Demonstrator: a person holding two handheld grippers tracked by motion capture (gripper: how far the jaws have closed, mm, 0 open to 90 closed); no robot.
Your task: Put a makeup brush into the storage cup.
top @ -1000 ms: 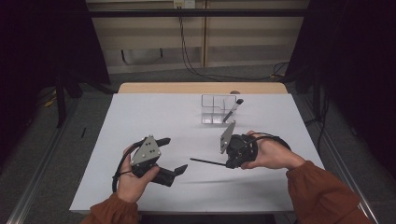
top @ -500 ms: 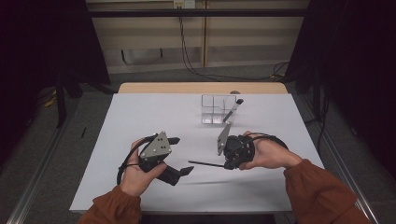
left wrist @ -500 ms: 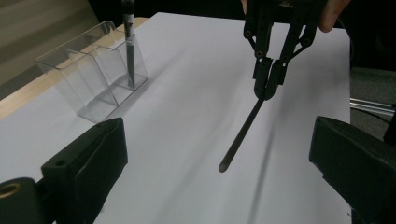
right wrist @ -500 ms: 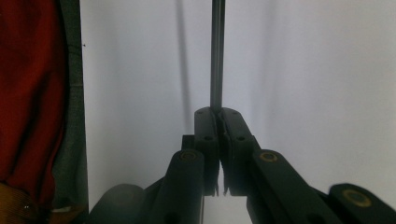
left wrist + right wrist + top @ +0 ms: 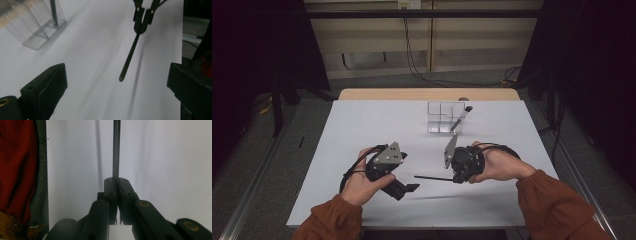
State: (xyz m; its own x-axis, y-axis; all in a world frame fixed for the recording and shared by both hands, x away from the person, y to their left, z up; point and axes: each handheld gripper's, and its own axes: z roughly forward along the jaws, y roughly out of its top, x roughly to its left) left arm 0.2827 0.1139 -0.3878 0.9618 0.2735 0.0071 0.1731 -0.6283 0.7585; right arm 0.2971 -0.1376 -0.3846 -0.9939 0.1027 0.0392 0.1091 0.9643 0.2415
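My right gripper (image 5: 455, 178) lies on its side near the table's front right, shut on the end of a thin black rod (image 5: 432, 177) that points left, just above the white table (image 5: 362, 125). In the right gripper view the jaws (image 5: 117, 181) meet around the rod (image 5: 116, 150). My left gripper (image 5: 404, 175) is held to the left of the rod's free tip and faces it, open. In the left gripper view its wide jaws (image 5: 116, 71) frame the rod (image 5: 131, 53), apart from it, with the right gripper (image 5: 142, 21) beyond.
A clear divided box (image 5: 439, 117) stands at the table's back middle with a dark pen (image 5: 460, 117) leaning in it, also seen as the box (image 5: 32, 32) at the upper left of the left gripper view. A red sleeve (image 5: 20, 165) runs along the table's edge.
My left hand has shifted a little to the right, toward the rod's tip. The right hand and the rod have stayed put.
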